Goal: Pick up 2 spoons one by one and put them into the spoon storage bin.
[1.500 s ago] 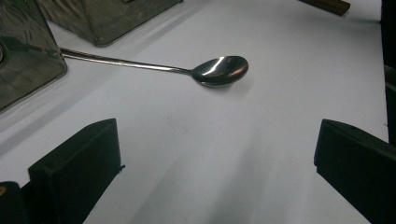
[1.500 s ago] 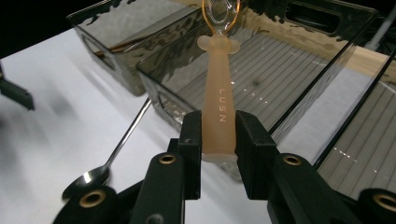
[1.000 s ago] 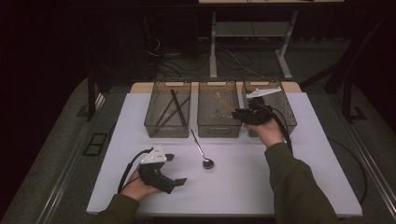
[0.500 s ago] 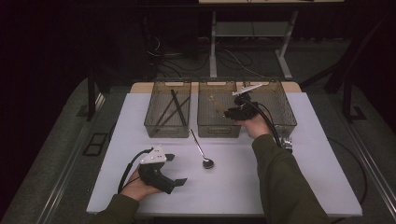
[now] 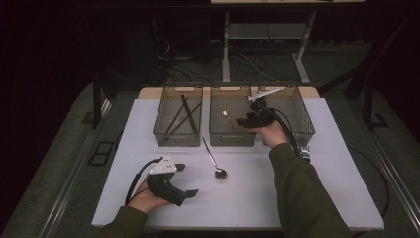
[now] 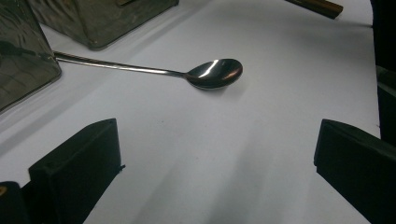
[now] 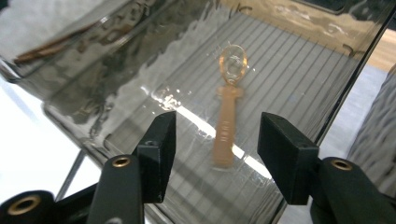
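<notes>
Swinging left from the right-hand bin, the right gripper [image 7: 215, 140] now hangs jaws apart over the middle bin's [image 5: 232, 135] translucent amber plastic spoon [image 7: 228, 119] (lying flat); left gripper [image 6: 212, 161] unmoved, jaws spread.

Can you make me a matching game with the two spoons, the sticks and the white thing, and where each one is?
Things:
1. metal spoon
2. orange spoon
3. dark sticks
4. white utensil

Places:
A. left bin
B. across the right bin's rim
C. bare table
D. middle bin, in front of the right gripper

Pairs: 1-C, 2-D, 3-A, 4-B
</notes>
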`<act>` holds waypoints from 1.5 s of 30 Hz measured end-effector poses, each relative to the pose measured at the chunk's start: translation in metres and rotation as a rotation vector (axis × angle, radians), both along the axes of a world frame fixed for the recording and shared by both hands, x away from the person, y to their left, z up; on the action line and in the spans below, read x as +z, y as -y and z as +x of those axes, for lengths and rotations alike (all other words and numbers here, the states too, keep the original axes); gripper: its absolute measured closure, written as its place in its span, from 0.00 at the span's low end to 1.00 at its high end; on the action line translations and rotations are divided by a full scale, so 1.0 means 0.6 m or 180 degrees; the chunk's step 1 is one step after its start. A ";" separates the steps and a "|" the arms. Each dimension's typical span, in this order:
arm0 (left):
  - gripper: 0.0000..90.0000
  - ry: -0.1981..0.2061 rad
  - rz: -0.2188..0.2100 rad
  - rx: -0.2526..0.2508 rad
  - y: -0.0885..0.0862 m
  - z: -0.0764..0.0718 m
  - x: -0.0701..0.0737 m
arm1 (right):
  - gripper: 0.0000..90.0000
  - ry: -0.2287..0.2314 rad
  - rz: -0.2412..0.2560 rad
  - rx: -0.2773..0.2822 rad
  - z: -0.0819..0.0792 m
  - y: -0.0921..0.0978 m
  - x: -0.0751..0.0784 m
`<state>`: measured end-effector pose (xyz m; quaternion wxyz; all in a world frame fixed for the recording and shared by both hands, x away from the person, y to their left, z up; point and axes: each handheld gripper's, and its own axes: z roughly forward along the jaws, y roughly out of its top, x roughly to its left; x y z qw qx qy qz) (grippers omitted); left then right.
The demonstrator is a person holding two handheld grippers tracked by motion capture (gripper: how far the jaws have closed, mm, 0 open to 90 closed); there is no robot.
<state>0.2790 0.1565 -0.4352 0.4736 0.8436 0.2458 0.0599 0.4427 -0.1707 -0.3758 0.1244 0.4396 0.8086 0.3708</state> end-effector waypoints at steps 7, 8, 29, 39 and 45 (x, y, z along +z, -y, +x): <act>0.00 -0.0014 0.0005 0.0003 0.001 -0.001 0.000 | 0.47 0.0051 0.0170 0.0123 -0.030 0.013 0.019; 0.00 -0.0014 0.0004 0.0004 0.001 -0.001 0.000 | 0.46 0.0047 0.0211 0.0147 -0.037 0.015 0.022; 0.00 -0.0017 0.0028 0.0024 0.001 0.000 -0.001 | 0.52 0.0024 0.0354 0.0547 -0.144 0.036 0.005; 0.00 -0.0016 0.0029 0.0027 0.002 -0.001 -0.001 | 0.74 -0.0031 0.0293 0.0709 -0.184 0.037 -0.027; 0.00 -0.0013 0.0030 0.0025 0.001 -0.001 -0.001 | 0.90 -0.0061 0.0275 0.0872 -0.203 0.028 -0.041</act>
